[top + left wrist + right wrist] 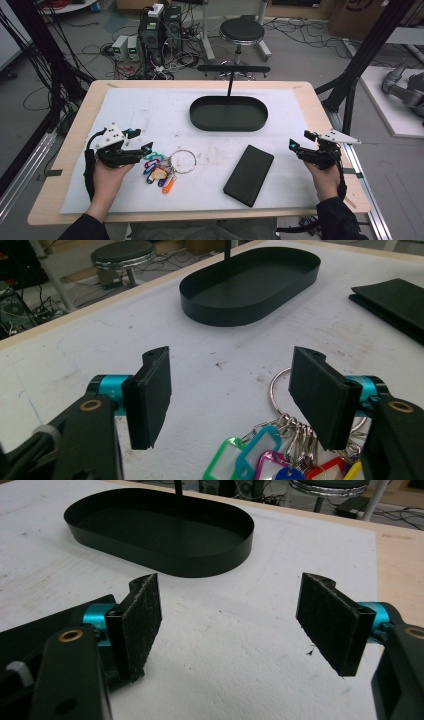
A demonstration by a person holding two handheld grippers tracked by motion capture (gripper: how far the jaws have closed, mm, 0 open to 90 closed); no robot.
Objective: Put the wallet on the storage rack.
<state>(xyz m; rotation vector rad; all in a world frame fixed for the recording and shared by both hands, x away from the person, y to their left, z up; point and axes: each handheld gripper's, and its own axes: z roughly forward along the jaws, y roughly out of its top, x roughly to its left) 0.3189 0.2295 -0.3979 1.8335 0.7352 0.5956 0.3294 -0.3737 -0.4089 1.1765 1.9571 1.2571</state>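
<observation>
Worktop [70, 150]: we find a wooden top under a white mat, carrying every item listed below.
Tray [228, 113]: we note a black oval tray at the far middle, empty, long axis across the worktop.
Flat case [248, 174]: we record a black slab right of centre, long axis running near-to-far with a tilt, nearer the right hand.
Key bunch [162, 169]: coloured tags on a ring, just beside the left hand-held gripper [138, 141] on its inner side.
Left hand-held gripper, state: jaws wide apart, holding nothing; we judge it the nearer one for the keys.
Right hand-held gripper [300, 140], state: jaws wide apart, empty, resting over bare mat.
</observation>
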